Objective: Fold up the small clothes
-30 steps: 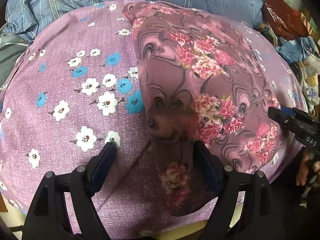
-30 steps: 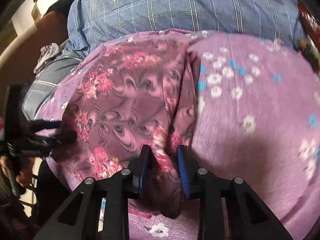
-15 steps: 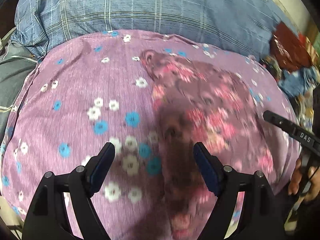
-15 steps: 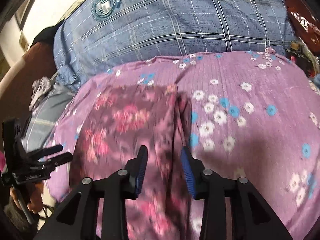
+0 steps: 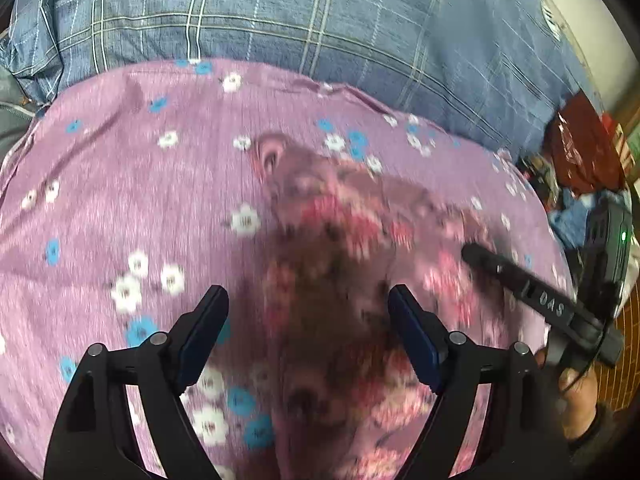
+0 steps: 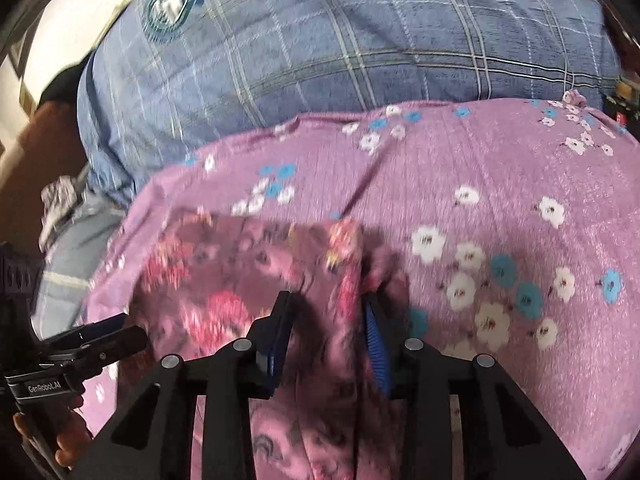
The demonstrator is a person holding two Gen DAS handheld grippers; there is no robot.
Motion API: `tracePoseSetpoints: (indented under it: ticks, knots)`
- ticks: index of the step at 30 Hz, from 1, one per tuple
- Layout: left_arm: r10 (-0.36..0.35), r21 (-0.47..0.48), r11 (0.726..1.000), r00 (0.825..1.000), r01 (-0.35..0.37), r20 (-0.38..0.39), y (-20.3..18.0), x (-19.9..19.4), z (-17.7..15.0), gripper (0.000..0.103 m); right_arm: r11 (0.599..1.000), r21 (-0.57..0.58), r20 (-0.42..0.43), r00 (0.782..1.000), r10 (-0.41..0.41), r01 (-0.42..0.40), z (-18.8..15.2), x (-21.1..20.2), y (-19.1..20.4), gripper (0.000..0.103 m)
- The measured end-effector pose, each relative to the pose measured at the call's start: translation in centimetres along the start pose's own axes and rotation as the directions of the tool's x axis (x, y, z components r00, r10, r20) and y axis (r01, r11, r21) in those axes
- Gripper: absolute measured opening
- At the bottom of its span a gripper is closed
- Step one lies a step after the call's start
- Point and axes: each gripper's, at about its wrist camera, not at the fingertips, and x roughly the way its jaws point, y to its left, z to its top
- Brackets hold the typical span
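Two tongs hang over one spread of cloth. Nearest the left wrist camera, the left tongs stand wide apart with nothing pressed between the pads; under the gap lies the dark floral garment, blurred, its rose and maroon print running from the bottom edge up and away toward the middle of the view. In the right wrist view, the right tongs are narrower, and their jaws have just been opening. A raised fold of that same garment stands up between the blue pads; whether the pads press on it or only flank it I cannot tell through the blur.

Each tool shows in the other's view. The right tongs reach in from the right of the left wrist view, tips over the garment's far right part, with the holding hand at the lower right edge. The left tongs enter from the lower left of the right wrist view, beside the garment's left edge.

Under the garment lies a lilac cloth with white and blue flowers, much wider than it, covering the surface on all sides. Beyond its far edge lies a blue plaid cloth, which carries a round teal badge. Farther right, past the lilac cloth, sits a jumble of red and blue things, too small to make out.
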Motion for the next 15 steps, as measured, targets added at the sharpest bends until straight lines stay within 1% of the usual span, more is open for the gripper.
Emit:
tracePoseSetpoints:
  ticks: [1, 2, 3, 4, 5, 6, 7, 8, 9, 10, 11, 13, 15]
  knots:
    - [-0.004, -0.013, 1.000, 1.000, 0.004, -0.018, 0.0, 0.7, 0.6, 0.083, 1.000, 0.019, -0.011, 1.000, 0.015, -0.014, 0.2, 0.3, -0.3, 0.039]
    - [-0.001, -0.023, 1.000, 1.000, 0.000, -0.031, 0.1, 1.2, 0.8, 0.079, 0.999, 0.029, -0.031, 0.999, 0.022, -0.021, 0.4, 0.8, -0.5, 0.035]
    - [0.002, -0.036, 0.999, 0.999, -0.004, -0.047, 0.2, 1.7, 1.1, 0.072, 0.999, 0.021, -0.040, 0.999, 0.027, -0.026, 0.5, 1.1, -0.5, 0.019]
    - [-0.029, -0.046, 0.999, 0.998, 0.027, -0.054, 0.3, 1.9, 1.1, 0.059, 0.999, 0.011, -0.033, 0.999, 0.042, -0.041, 0.7, 0.9, -0.4, 0.012]
    - [-0.042, -0.050, 0.998, 0.998, 0.040, -0.050, 0.3, 1.8, 0.9, 0.058, 0.997, 0.002, 0.001, 0.997, 0.071, -0.071, 1.0, 0.0, -0.5, 0.011]
    - [-0.029, -0.049, 0.998, 0.999, 0.027, -0.029, 0.3, 1.8, 0.7, 0.058, 0.997, -0.001, 0.038, 0.996, 0.082, -0.082, 1.1, -0.9, -0.6, 0.008]
    - [-0.011, -0.033, 0.999, 1.000, 0.010, -0.021, 0.1, 2.0, 0.6, 0.058, 0.997, -0.003, 0.072, 0.994, 0.079, -0.079, 1.1, -1.6, -0.8, 0.006]
    - [-0.002, -0.022, 1.000, 1.000, 0.002, -0.027, -0.2, 2.3, 0.5, 0.058, 0.997, 0.001, 0.077, 0.994, 0.072, -0.073, 1.3, -1.6, -1.1, 0.006]
    - [0.007, -0.017, 1.000, 0.999, -0.008, -0.035, -0.3, 2.6, 0.5, 0.058, 0.999, 0.010, 0.024, 0.998, 0.051, -0.051, 1.2, -0.4, -1.7, 0.006]
    - [0.013, -0.020, 1.000, 0.999, -0.014, -0.032, -0.4, 2.6, 0.6, 0.058, 1.000, 0.011, -0.010, 1.000, 0.025, -0.025, 1.0, 0.5, -2.0, 0.006]
    - [0.021, -0.018, 1.000, 1.000, -0.021, -0.023, -0.5, 2.4, 0.5, 0.058, 1.000, 0.004, -0.030, 0.999, 0.020, -0.020, 0.8, 1.1, -2.0, 0.006]
    - [0.049, 0.008, 0.999, 0.999, -0.049, -0.011, -0.9, 2.0, 0.4, 0.058, 1.000, -0.017, 0.002, 1.000, 0.017, -0.017, 0.4, 0.6, -1.5, 0.006]
    - [0.064, 0.024, 0.998, 0.998, -0.064, -0.005, -1.0, 1.6, 0.5, 0.058, 0.999, -0.005, 0.016, 0.999, 0.039, -0.039, 0.4, -0.5, -1.2, 0.008]
